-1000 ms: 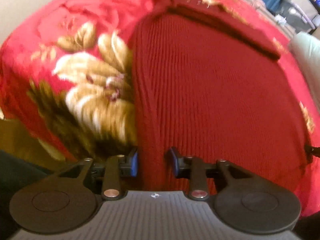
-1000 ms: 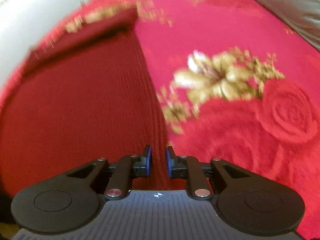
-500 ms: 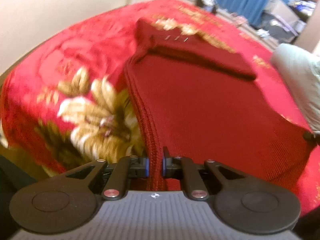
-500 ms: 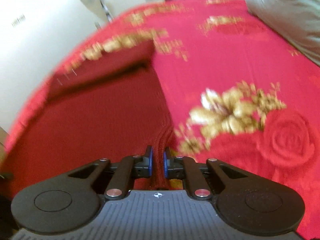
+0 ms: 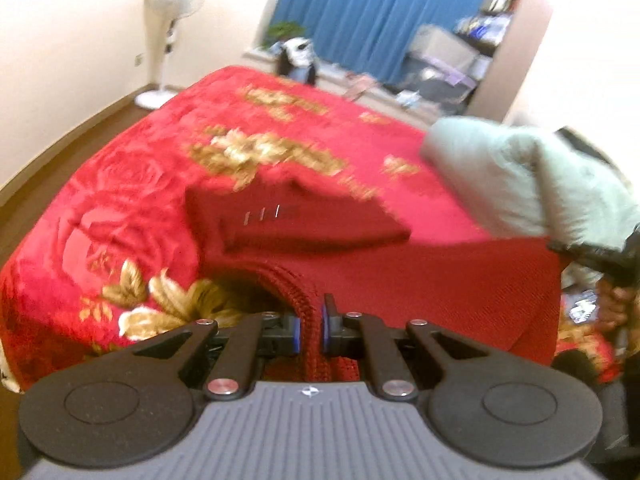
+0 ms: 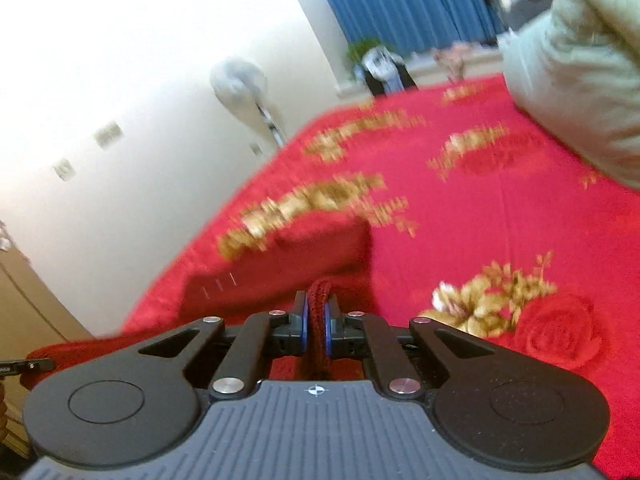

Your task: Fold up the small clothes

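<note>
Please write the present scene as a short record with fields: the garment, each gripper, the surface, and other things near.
garment: dark red ribbed knit sweater, near hem raised, far part folded on the bed
left gripper: shut on the sweater's hem at one corner
right gripper: shut on the sweater's hem at the other corner
surface: red plush blanket with gold flowers
nearby: pale green folded quilt; white standing fan; blue curtain

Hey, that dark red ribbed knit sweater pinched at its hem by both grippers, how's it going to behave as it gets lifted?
Likely floppy: the dark red ribbed knit sweater bunches between the left gripper pads and spans loosely toward the right gripper. Probably grippy, since its thick ribbing sits in the shut pads. It may drag on the plush red floral blanket.
</note>
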Demonstrator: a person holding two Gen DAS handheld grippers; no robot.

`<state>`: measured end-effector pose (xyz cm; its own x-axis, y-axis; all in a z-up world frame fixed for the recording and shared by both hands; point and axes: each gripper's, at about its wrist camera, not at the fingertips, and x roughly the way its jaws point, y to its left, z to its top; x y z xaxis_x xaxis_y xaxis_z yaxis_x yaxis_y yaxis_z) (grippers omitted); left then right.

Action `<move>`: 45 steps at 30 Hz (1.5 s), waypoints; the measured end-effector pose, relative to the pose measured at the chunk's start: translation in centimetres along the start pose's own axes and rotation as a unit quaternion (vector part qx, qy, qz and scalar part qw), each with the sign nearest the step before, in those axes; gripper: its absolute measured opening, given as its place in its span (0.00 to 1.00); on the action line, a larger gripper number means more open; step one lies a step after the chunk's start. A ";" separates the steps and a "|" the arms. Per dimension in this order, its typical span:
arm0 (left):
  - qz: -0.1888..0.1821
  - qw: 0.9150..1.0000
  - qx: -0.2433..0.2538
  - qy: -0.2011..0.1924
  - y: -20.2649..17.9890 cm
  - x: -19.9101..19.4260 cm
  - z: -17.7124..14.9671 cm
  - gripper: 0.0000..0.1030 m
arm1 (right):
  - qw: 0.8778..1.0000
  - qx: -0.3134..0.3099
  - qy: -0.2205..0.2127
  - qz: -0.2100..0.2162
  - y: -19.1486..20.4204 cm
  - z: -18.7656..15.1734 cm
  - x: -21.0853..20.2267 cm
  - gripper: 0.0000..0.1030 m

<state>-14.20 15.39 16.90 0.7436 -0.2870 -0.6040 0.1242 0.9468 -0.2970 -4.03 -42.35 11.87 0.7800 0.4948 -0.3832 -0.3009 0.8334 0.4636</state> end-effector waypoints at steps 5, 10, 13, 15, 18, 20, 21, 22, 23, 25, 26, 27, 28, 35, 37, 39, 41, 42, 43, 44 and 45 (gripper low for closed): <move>-0.008 0.999 -0.053 -0.009 3.1 -1.2 1.0 0.10 | 1.000 -0.007 -0.027 -0.002 -0.7 0.2 -1.0 0.06; 0.004 0.997 -0.076 0.029 7.5 8.0 2.5 0.10 | 0.997 -0.018 0.028 -0.068 -3.7 0.9 9.0 0.05; 0.026 0.995 -0.078 0.051 10.2 13.9 4.4 0.10 | 0.995 -0.017 0.053 -0.086 -5.5 1.2 15.4 0.05; 0.041 0.994 -0.077 0.061 12.1 17.3 5.1 0.11 | 0.993 -0.015 0.069 -0.096 -6.6 0.9 18.9 0.05; 0.042 0.991 -0.099 0.080 15.1 21.1 4.7 0.11 | 0.992 -0.007 0.078 -0.103 -8.2 -0.4 22.4 0.04; 0.048 0.982 -0.154 0.100 17.2 23.4 3.7 0.11 | 0.991 0.005 0.084 -0.100 -9.2 -1.4 23.7 0.04; 0.045 0.979 -0.171 0.101 17.8 23.9 3.5 0.11 | 0.991 0.021 0.089 -0.099 -9.7 -1.9 24.2 0.05; 0.044 0.980 -0.164 0.104 17.9 24.3 3.5 0.15 | 0.990 0.029 0.094 -0.101 -10.0 -2.2 24.7 0.05; 0.046 0.982 -0.150 0.107 17.7 24.6 3.6 0.15 | 0.990 0.025 0.093 -0.101 -10.0 -2.3 25.0 0.06; 0.043 0.984 -0.139 0.102 17.7 24.4 3.8 0.15 | 0.991 0.007 0.077 -0.113 -9.8 -2.2 24.9 0.06; 0.035 0.984 -0.145 0.094 17.8 23.8 3.7 0.15 | 0.991 0.009 0.068 -0.118 -9.8 -2.1 24.5 0.06; 0.021 0.984 -0.158 0.081 18.2 23.1 3.7 0.17 | 0.991 0.020 0.060 -0.115 -10.1 -1.9 24.0 0.06; 0.010 0.983 -0.169 0.071 18.5 22.5 3.5 0.17 | 0.991 0.032 0.055 -0.114 -10.4 -1.8 23.6 0.06; 0.044 0.976 -0.208 0.037 20.8 19.3 2.2 0.52 | 0.988 0.029 0.095 -0.119 -10.8 -2.9 23.0 0.26; 0.070 0.972 -0.215 0.062 21.6 19.7 1.7 0.52 | 0.986 0.011 0.121 -0.115 -10.3 -3.5 23.6 0.30; 0.085 0.970 -0.208 0.093 21.7 20.5 1.5 0.52 | 0.982 -0.010 0.150 -0.115 -9.8 -4.3 24.3 0.31; 0.083 0.972 -0.191 0.113 21.1 21.4 1.4 0.52 | 0.978 -0.025 0.172 -0.114 -9.4 -4.9 24.9 0.33; 0.081 0.973 -0.179 0.121 20.7 21.9 1.4 0.52 | 0.977 -0.031 0.179 -0.113 -9.2 -5.2 25.1 0.34; 0.080 0.975 -0.165 0.128 20.2 22.4 1.5 0.52 | 0.976 -0.034 0.184 -0.108 -9.1 -5.3 25.3 0.36; 0.078 0.976 -0.151 0.133 19.6 22.9 1.7 0.52 | 0.976 -0.037 0.186 -0.104 -8.9 -5.5 25.5 0.37; 0.075 0.978 -0.142 0.136 19.0 23.5 1.8 0.52 | 0.976 -0.041 0.186 -0.101 -8.7 -5.6 25.8 0.38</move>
<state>6.82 26.90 -1.58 0.5324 -0.2121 -0.8195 -0.1891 0.9138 -0.3594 15.62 -35.46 -6.53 0.5790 0.3606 -0.7313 -0.2156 0.9327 0.2892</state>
